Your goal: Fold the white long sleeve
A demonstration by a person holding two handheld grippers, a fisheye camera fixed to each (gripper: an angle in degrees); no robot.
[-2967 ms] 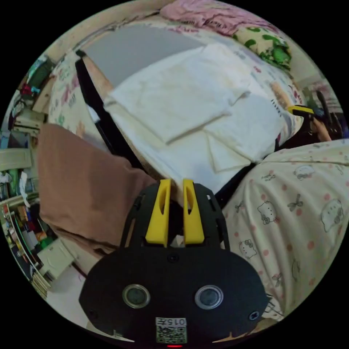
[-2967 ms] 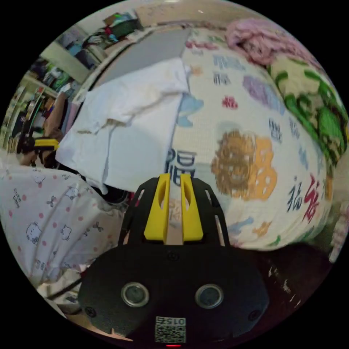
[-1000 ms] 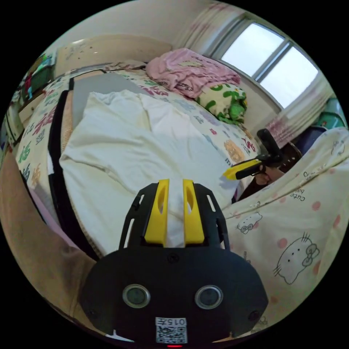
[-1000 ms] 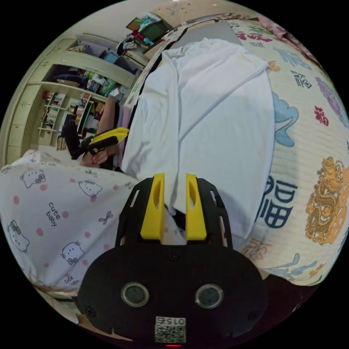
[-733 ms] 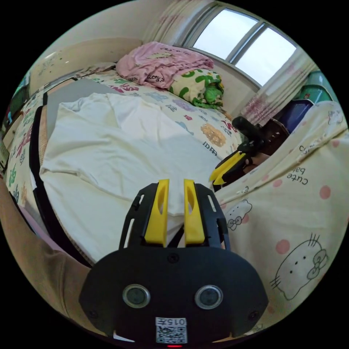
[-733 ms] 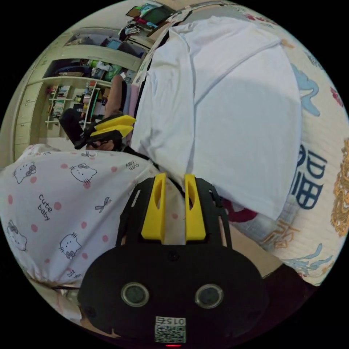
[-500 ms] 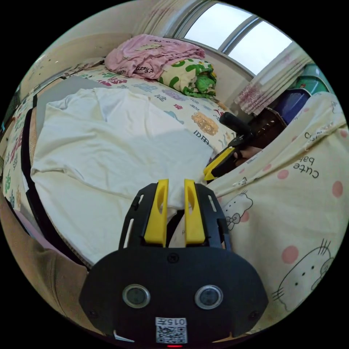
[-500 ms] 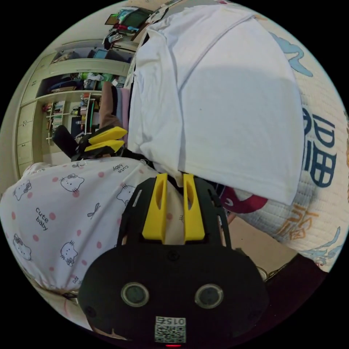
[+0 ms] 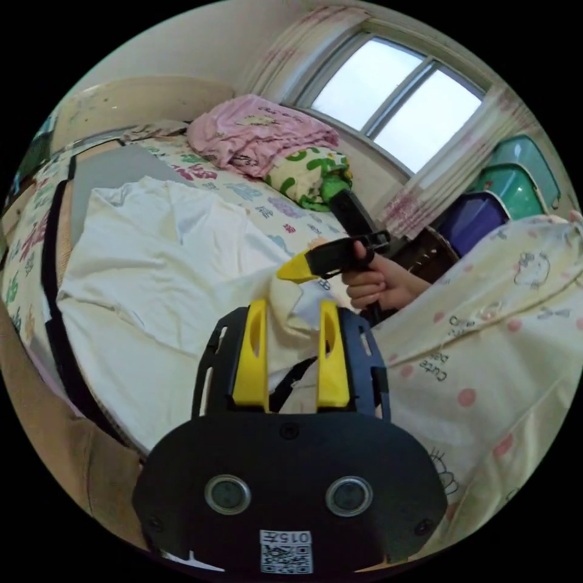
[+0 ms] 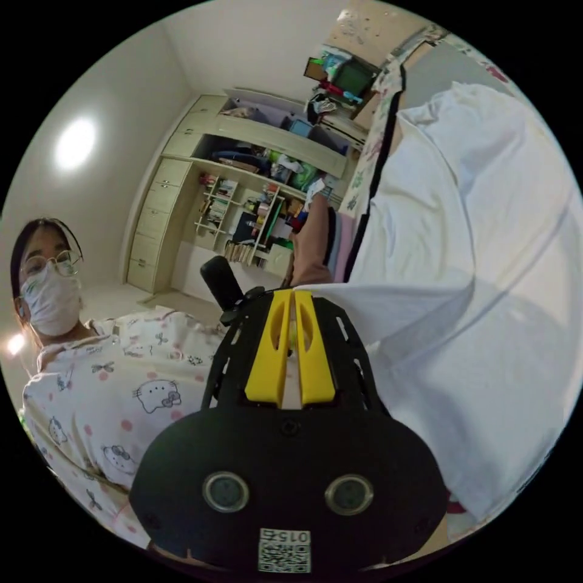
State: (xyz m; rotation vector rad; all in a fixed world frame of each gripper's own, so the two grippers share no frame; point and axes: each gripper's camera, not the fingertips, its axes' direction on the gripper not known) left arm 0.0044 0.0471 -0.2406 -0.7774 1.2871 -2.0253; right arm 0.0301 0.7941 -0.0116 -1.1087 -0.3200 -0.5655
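My own black housing covers the near hem of the shirt [image 9: 152, 285] in the left gripper view, and a fold of it rises between my left gripper [image 9: 290, 316] jaws, so I cannot tell if they touch it. My right gripper [image 10: 290, 322] has its jaws nearly together; what they pinch sits behind them. The shirt runs off the right gripper view's edge. The clutter on the shelves [image 10: 243, 200] is too small to make out.

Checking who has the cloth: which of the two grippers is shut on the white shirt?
The right gripper, its jaws pinched on the white shirt; the left gripper gapes open.
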